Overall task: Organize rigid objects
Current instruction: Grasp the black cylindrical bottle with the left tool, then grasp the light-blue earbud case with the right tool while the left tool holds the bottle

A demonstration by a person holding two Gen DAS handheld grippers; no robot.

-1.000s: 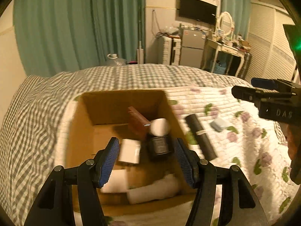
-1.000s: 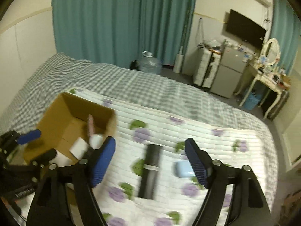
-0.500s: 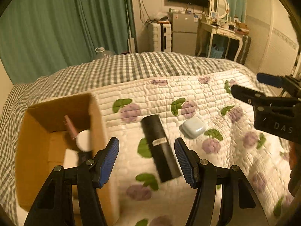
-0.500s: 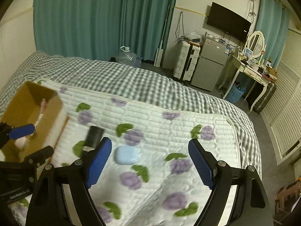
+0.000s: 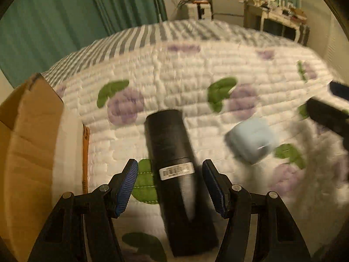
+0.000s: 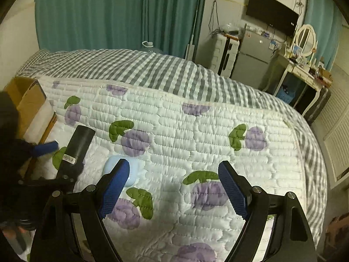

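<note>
A long black tube point(image 5: 174, 157) with a white label lies on the quilted bedspread point(image 5: 185, 69). My left gripper point(image 5: 170, 185) is open and its two fingers stand on either side of the tube without touching it. The tube also shows in the right wrist view point(image 6: 77, 146). A pale blue case point(image 5: 250, 142) lies to the tube's right, also in the right wrist view point(image 6: 122, 170). My right gripper point(image 6: 172, 190) is open and empty above the bedspread, its left finger over the case. The cardboard box point(image 5: 28, 144) stands at the left.
The box also shows at the far left of the right wrist view point(image 6: 28, 100). A grey checked sheet point(image 6: 152, 69) covers the far part of the bed. Beyond the bed are green curtains point(image 6: 109, 13), a small fridge point(image 6: 253, 56) and a dressing table point(image 6: 305, 69).
My left gripper moved right from over the box and down to the black tube, which now lies between its fingers. My right gripper swung right, then came lower near the blue case.
</note>
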